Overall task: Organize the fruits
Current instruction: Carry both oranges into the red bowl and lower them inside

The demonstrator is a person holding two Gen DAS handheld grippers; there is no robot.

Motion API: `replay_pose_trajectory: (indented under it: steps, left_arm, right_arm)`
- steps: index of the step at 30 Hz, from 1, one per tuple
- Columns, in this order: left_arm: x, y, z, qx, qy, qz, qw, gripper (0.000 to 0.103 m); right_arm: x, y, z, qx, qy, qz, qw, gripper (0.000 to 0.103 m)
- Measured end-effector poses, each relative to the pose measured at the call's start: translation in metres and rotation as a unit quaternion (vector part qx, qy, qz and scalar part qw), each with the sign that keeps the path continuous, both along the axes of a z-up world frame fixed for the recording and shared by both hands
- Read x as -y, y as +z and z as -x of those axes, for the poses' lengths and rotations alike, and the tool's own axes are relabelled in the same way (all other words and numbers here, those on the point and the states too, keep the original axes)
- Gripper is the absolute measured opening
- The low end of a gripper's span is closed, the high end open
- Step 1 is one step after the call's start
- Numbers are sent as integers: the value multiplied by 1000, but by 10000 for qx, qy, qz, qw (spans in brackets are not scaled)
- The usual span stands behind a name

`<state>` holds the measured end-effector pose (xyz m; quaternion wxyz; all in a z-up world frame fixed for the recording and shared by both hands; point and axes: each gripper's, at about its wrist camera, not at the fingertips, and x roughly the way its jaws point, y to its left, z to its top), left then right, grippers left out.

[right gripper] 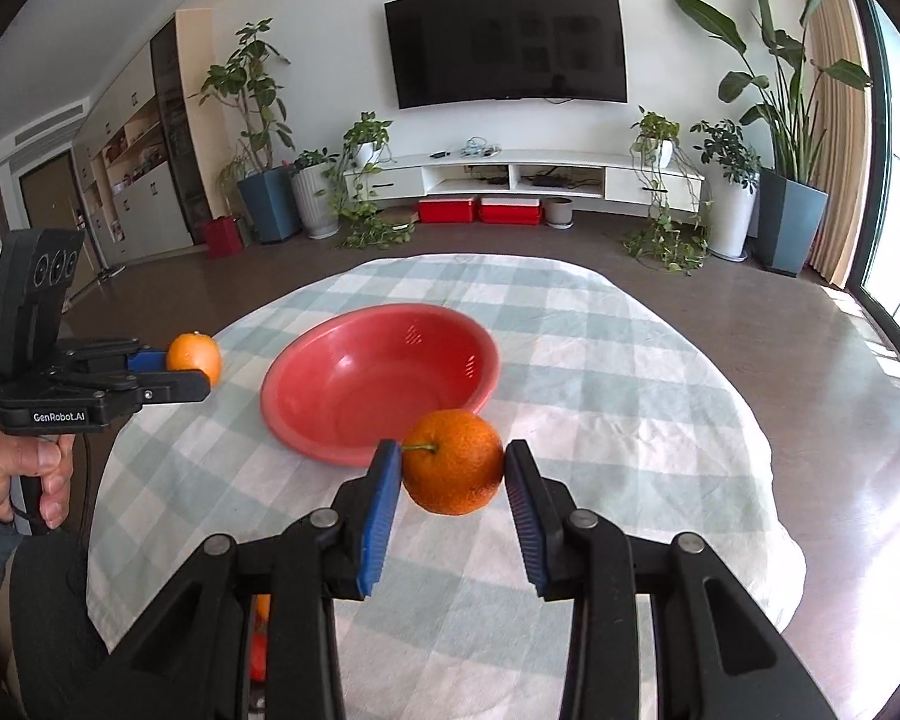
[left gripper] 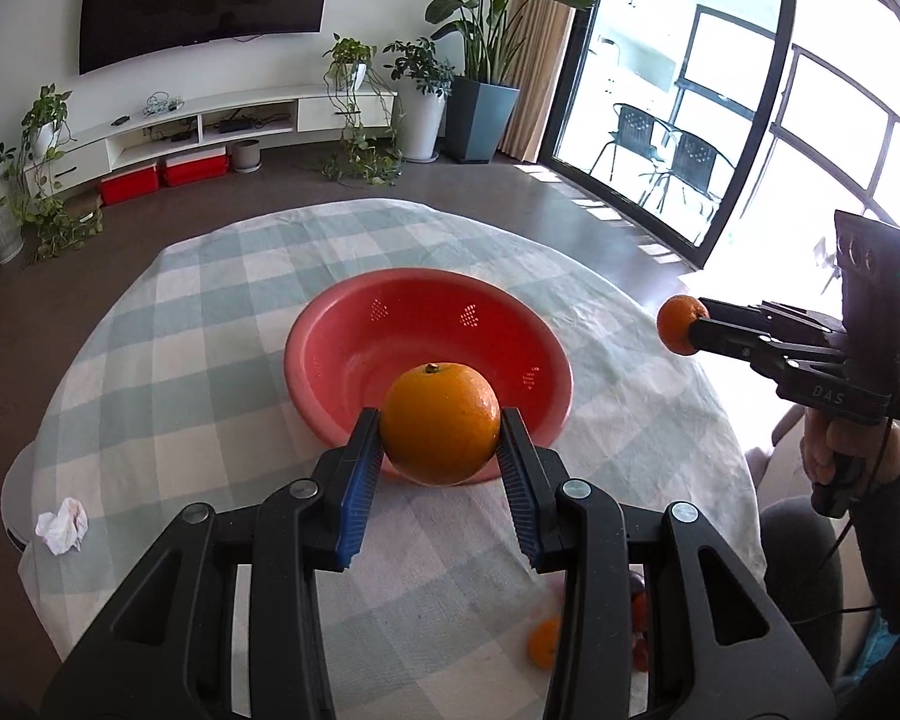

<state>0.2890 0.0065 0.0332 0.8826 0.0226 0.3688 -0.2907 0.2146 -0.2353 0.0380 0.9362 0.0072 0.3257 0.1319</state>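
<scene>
The left hand-held gripper (left gripper: 440, 441) is closed on a large orange (left gripper: 440, 423), pinched at its sides with the stem up, held above the near rim of the red bowl (left gripper: 354, 336); likely so it can drop straight in. The right hand-held gripper (right gripper: 453, 468) clamps a smaller orange (right gripper: 453, 461) before the bowl's near rim, probably waiting its turn. The bowl sits mid-tabletop (left gripper: 210, 324), within both reaches; more fruit lies at the near edge; a crumpled tissue (left gripper: 62, 525) lies at the left edge.
</scene>
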Motion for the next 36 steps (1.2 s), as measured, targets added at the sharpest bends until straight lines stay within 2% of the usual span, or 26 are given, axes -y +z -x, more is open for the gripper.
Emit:
replay_pose_trajectory:
  steps: [7, 15, 24, 30, 36]
  left_arm:
    - [13, 6, -56, -54, 187, -85, 9998, 36]
    - [42, -22, -92, -300, 84, -278, 9991, 36]
    - [57, -72, -121, -702, 138, -433, 9965, 36]
    - [66, -93, -132, -773, 107, -780, 9939, 36]
    - [68, -105, -140, -770, 122, -1001, 9919, 36]
  right_arm:
    - [0, 13, -45, 64, -17, -111, 9999, 38]
    - [-27, 9, -84, -31, 226, -169, 9996, 38]
    - [-59, -29, -115, -483, 442, 146, 9978, 38]
    - [-79, -54, -126, -779, 557, 615, 9935, 38]
    - [-83, -68, -137, -1016, 620, 808, 9896, 39]
